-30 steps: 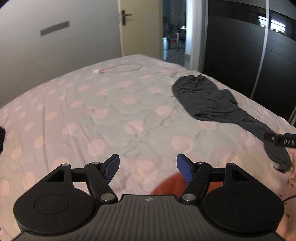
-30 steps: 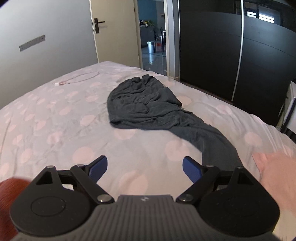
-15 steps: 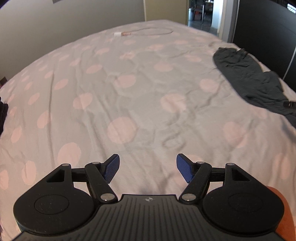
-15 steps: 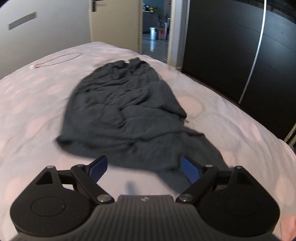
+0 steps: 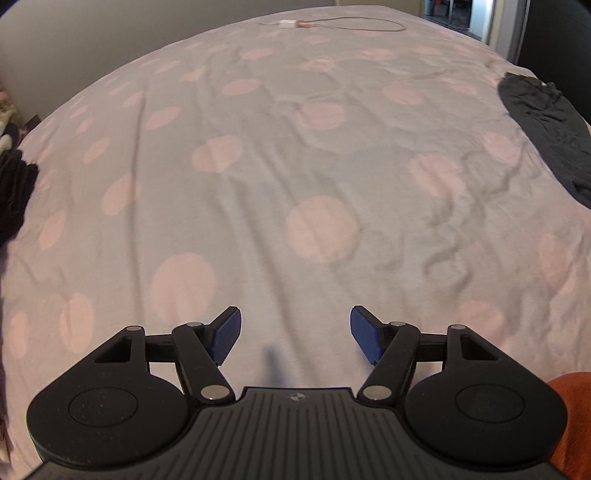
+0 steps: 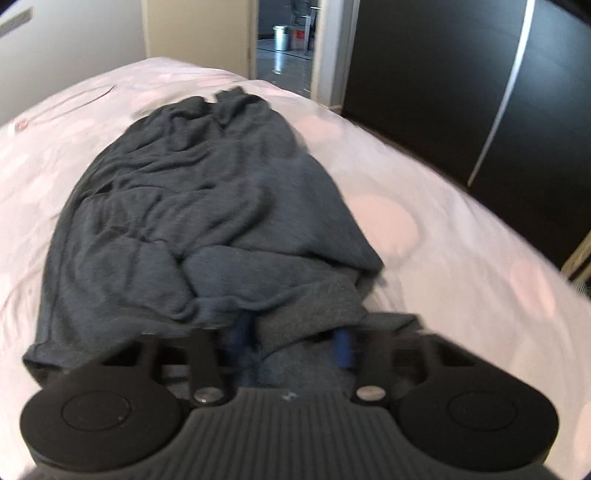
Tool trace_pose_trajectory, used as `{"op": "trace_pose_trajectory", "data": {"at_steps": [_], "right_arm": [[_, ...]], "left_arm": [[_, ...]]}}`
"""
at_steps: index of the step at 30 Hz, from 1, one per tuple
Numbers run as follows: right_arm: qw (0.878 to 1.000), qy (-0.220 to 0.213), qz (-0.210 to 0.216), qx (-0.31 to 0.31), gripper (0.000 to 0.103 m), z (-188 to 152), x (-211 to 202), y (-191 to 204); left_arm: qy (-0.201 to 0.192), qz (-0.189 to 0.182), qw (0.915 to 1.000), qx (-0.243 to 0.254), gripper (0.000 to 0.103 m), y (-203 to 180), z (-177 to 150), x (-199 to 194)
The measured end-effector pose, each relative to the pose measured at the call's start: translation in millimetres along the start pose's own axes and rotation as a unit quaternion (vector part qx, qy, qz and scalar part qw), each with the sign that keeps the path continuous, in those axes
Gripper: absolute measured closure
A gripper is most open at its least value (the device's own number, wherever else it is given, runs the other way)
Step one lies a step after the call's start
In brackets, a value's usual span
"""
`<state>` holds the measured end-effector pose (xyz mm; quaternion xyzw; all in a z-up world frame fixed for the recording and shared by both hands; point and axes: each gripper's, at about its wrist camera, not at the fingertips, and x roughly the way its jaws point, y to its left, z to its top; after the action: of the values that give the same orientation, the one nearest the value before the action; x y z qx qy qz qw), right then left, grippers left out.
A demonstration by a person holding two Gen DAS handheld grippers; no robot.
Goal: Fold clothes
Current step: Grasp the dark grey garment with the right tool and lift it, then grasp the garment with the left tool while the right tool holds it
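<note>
A dark grey crumpled garment lies on the bed; its far end also shows at the right edge of the left wrist view. My right gripper is low at the garment's near edge, its blue pads still apart with a fold of grey cloth between and over them. The frame is blurred, so I cannot tell whether it grips. My left gripper is open and empty above bare bedsheet, well left of the garment.
The bed has a pale sheet with pink dots. A thin cable with a white plug lies at the far end. Dark clothing sits at the left edge. A black wardrobe and an open doorway stand beyond.
My right gripper has moved forward and down onto the garment's near edge, and cloth now lies between its pads. My left gripper has dropped closer to the sheet and turned left.
</note>
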<state>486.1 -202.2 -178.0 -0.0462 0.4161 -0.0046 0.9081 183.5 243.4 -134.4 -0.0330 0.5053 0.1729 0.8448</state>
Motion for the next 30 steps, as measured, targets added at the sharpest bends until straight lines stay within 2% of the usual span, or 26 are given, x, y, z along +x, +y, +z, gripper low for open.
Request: {"op": "trace_pose_trajectory", "data": {"at_steps": [4, 7, 10, 15, 18, 20, 23, 25, 28, 30], "right_arm": [[1.000, -0.025, 0.012, -0.008, 0.083, 14.2, -29.2, 17.1], [0.995, -0.063, 0.065, -0.033, 0.084, 23.2, -72.6, 49.8], [0.986, -0.098, 0.123, -0.058, 0.084, 30.6, -119.0, 88.6], [0.956, -0.149, 0.225, -0.116, 0.085, 29.0, -208.7, 174.6], [0.930, -0.163, 0.298, -0.141, 0.086, 16.2, -259.6, 224.2], [0.907, -0.166, 0.352, -0.161, 0.086, 0.9, -292.6, 257.7], [0.873, -0.140, 0.427, -0.191, 0.087, -35.8, -332.6, 315.1], [0.861, -0.112, 0.448, -0.214, 0.087, -65.8, -342.2, 353.5], [0.860, -0.048, 0.450, -0.236, 0.086, -114.5, -329.1, 404.8], [0.862, -0.017, 0.442, -0.248, 0.086, -140.5, -312.6, 425.7]], "left_arm": [[-0.008, 0.013, 0.9998, -0.015, 0.035, 18.1, -2.4, -14.2], [-0.019, 0.029, 0.9989, -0.030, 0.041, 35.3, -4.9, -31.0], [-0.038, 0.041, 0.9977, -0.038, 0.041, 52.2, -7.1, -52.3], [-0.088, 0.048, 0.9932, -0.060, 0.041, 82.0, -14.4, -96.9], [-0.112, 0.043, 0.9882, -0.094, 0.042, 107.6, -19.8, -119.5], [-0.126, 0.049, 0.9844, -0.113, 0.043, 123.9, -23.6, -132.4], [-0.136, 0.062, 0.9802, -0.130, 0.043, 144.2, -31.5, -145.4], [-0.133, 0.063, 0.9790, -0.142, 0.043, 154.1, -39.8, -146.3], [-0.127, 0.065, 0.9768, -0.160, 0.043, 168.9, -52.2, -147.6], [-0.119, 0.059, 0.9758, -0.173, 0.043, 176.6, -61.5, -143.4]]}}
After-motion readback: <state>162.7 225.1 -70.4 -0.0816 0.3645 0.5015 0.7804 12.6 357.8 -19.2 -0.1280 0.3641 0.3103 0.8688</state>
